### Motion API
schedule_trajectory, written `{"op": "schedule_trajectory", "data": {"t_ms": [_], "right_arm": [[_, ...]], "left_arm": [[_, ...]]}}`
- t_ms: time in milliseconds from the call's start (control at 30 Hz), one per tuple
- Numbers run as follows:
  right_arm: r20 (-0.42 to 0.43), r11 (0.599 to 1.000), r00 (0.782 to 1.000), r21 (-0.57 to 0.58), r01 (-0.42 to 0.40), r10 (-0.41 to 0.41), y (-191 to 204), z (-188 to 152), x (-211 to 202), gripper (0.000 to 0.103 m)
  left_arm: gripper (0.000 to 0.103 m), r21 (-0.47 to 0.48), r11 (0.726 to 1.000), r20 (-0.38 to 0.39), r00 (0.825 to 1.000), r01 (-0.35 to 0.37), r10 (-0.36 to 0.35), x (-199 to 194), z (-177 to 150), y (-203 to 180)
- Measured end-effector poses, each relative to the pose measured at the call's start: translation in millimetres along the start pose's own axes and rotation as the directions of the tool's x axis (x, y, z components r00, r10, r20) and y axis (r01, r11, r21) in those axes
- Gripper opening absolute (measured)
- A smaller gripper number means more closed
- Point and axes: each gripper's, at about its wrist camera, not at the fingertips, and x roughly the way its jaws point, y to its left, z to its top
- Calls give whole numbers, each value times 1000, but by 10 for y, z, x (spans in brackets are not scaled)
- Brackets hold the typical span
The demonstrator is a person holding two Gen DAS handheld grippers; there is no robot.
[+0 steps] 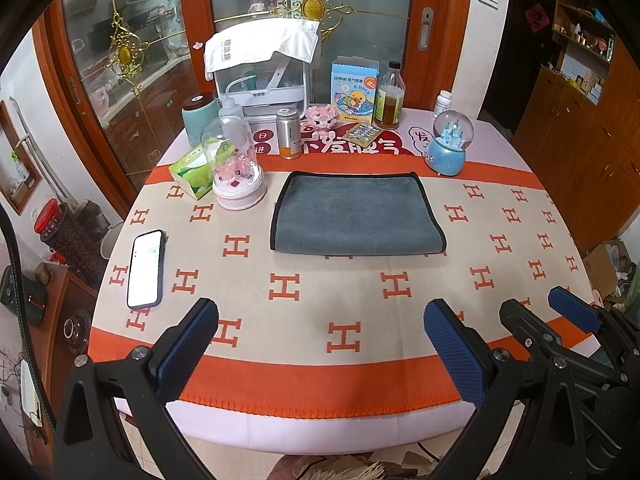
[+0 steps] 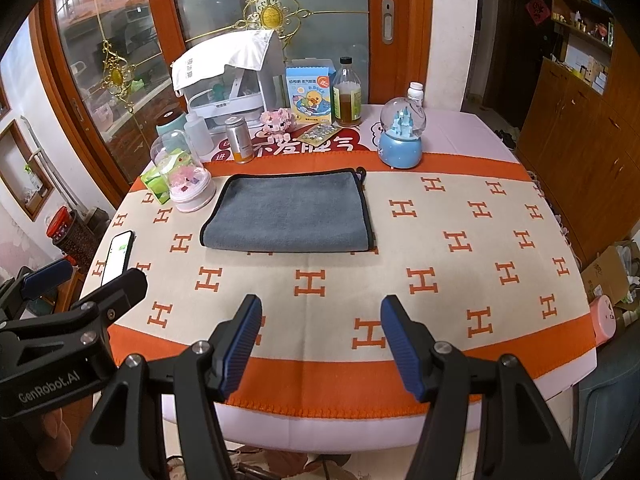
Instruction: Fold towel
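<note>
Left wrist view shows your left claw (image 1: 320, 344) spread wide and empty above the near desk (image 1: 320, 432) edge; your right claw (image 2: 320, 344) hangs likewise wide, holding nothing. The grey towel (image 1: 356, 216) lies flat mid-desk, apparently already doubled, its rounded fold nearest you. It looks soft, light and limp, so pinch its black-trimmed corners. Bare cloth lies in front; the glass dome ornament (image 1: 236, 168) sits near its left edge and the snow globe (image 1: 448, 146) beyond its right corner.

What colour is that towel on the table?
Grey with black edging; the towel shows best in the left wrist view.
</note>
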Motion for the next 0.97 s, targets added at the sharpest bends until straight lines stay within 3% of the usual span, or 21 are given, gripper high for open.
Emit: {"op": "schedule_trajectory", "data": {"t_ms": [967], "right_arm": [[-5,1000,1000,2,0,0,17,15,20,62]], "left_arm": [[102,1,1000,-5,1000,0,0,15,21,-12]]}}
